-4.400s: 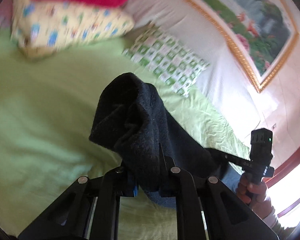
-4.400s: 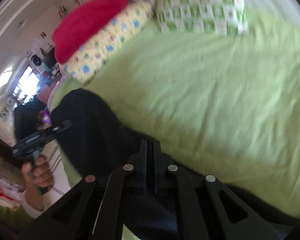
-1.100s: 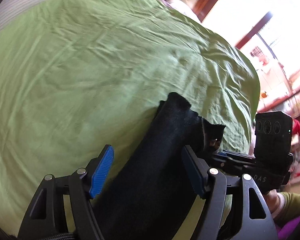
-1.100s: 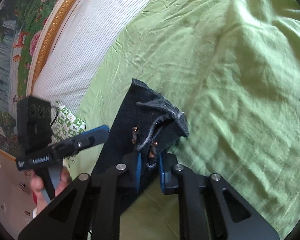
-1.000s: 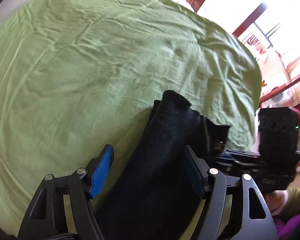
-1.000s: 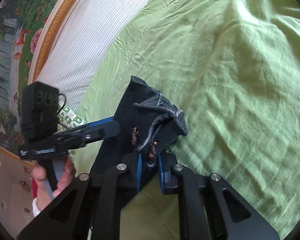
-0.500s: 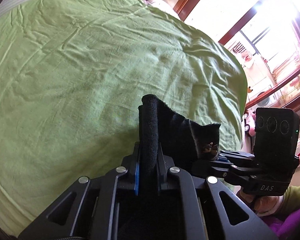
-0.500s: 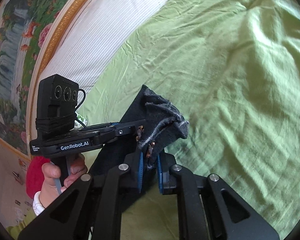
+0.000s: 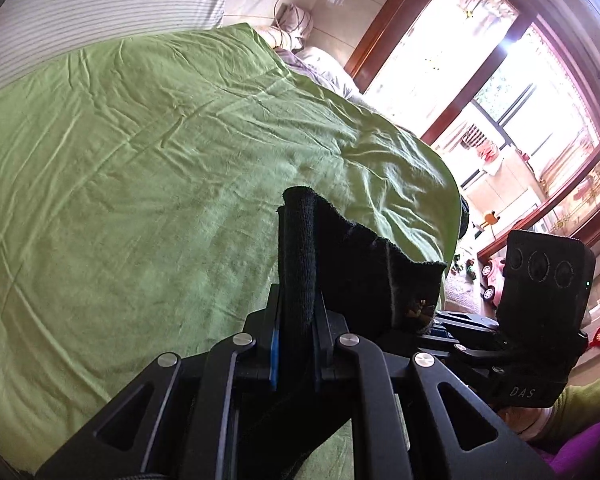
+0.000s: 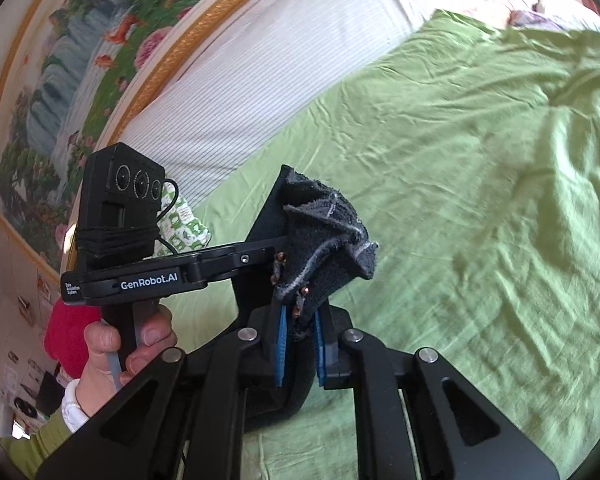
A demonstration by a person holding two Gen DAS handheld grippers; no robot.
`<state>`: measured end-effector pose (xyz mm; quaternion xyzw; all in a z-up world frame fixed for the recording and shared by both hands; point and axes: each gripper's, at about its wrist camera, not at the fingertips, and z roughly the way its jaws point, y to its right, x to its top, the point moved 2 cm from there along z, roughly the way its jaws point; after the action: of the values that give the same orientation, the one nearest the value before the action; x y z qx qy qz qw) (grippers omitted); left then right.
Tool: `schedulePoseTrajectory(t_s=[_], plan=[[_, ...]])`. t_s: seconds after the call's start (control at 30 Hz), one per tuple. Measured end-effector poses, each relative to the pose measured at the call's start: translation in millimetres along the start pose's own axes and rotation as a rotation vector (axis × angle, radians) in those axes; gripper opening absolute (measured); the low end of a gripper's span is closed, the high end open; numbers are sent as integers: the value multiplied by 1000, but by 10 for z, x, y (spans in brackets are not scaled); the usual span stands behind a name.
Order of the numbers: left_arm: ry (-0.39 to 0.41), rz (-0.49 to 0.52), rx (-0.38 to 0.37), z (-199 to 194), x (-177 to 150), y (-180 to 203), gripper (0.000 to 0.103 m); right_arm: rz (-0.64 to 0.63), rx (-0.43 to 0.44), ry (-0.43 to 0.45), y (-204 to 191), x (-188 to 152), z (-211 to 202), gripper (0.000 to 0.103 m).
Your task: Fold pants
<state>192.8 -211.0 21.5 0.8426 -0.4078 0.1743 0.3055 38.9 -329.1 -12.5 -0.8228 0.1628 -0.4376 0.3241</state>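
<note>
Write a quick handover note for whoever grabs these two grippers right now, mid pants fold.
Left gripper: jaws shut on a rolled edge of the black fleece pants.
Right gripper: jaws shut on the pants' other corner, by the studs.
Both corners are held side by side above the wrinkled green bedsheet.
Done: both corners gripped.
Left: probably lay the pants flat on the sheet, fold, release.

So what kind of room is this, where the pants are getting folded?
Most likely a home bedroom: a bed with a wrinkled green sheet, a padded striped headboard under a gold-framed painting, and a patterned pillow.
</note>
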Motion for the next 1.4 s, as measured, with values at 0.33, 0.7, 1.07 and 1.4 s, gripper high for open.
schedulePoseTrajectory(t_s=[0.33, 0.7, 1.07, 1.4], plan=[[106, -72, -16, -523, -333, -120, 10, -105, 85, -31, -399, -92, 20, 13], [155, -179, 17, -792, -869, -367, 10, -177, 199, -126, -705, -373, 262, 13], [171, -296, 59, -782, -1455, -783, 11, -228, 234, -230, -811, -808, 698, 13], [201, -408, 66, -857, -1815, -1117, 12, -267, 203, -264, -881, -1018, 929, 16]])
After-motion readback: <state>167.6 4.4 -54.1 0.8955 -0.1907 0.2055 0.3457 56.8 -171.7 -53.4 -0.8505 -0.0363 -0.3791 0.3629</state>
